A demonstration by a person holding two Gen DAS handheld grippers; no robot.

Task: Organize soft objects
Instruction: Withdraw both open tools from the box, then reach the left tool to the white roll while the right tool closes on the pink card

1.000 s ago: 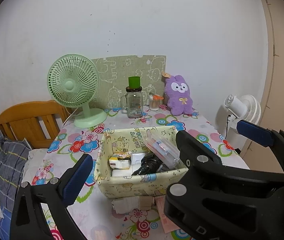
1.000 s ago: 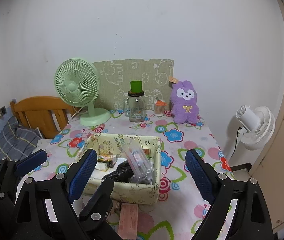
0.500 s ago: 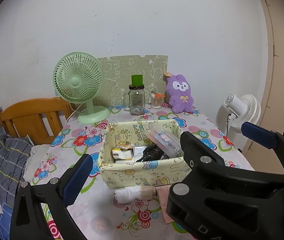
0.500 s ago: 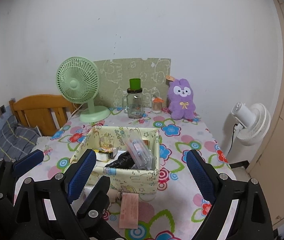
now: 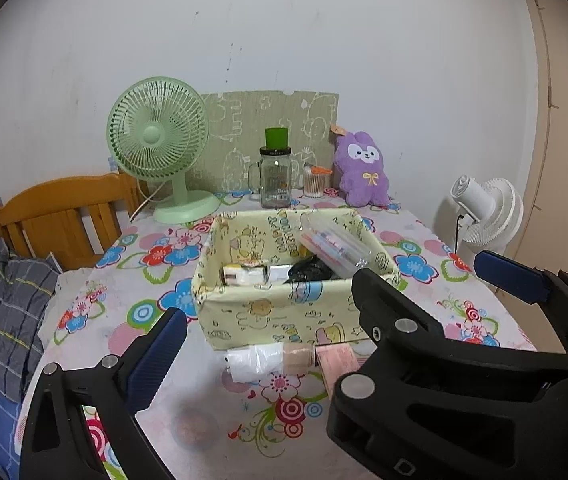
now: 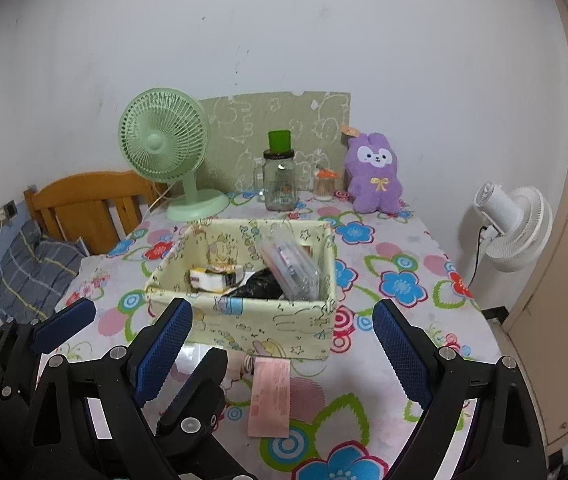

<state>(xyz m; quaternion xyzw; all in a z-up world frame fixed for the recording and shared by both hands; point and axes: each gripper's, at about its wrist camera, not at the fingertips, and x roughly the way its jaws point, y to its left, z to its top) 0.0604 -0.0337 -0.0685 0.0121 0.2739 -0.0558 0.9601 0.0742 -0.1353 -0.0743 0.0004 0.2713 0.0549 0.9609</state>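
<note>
Purple plush bunny (image 6: pixel 374 174) upright at table's (image 6: pixel 404 340) far edge; both grippers (image 5: pixel 332 320) (image 6: pixel 279 344) wide, holding nothing.

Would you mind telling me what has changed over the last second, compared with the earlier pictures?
Both open grippers, left gripper and right gripper, have drawn back from the table, uncovering the pink paper slip and white plastic-wrapped roll before the yellow cartoon-print fabric box. Nothing was grasped or released. The box and purple plush bunny stayed put.
</note>
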